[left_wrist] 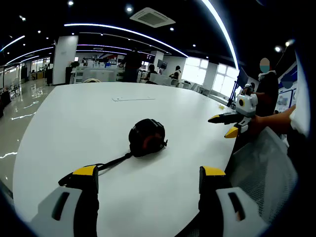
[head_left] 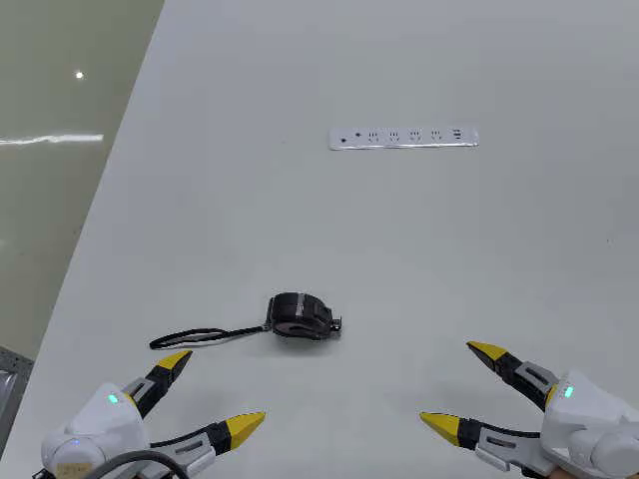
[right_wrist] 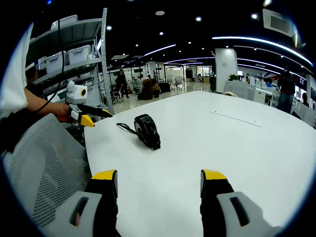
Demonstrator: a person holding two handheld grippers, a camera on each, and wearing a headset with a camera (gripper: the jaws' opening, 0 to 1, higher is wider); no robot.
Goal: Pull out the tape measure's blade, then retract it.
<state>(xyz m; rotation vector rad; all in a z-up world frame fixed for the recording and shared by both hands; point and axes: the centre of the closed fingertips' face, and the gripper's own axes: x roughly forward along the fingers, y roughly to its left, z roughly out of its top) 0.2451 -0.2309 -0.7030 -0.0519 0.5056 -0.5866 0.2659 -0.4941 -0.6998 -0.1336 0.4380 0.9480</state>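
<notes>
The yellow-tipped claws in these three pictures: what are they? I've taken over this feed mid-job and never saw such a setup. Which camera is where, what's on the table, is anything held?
They are not robot arms: a person holds a two-jaw gripper in each hand. The head view comes from a headset camera looking down; there the left gripper is bottom left and the right gripper bottom right. The two round pictures come from a camera on each gripper, looking out along its own jaws. On the white table lies a black tape measure, its strap trailing toward the left gripper, blade not yet pulled out. Farther back lies a white power strip. Both grippers are open, apart from the tape measure, and hold nothing.
</notes>
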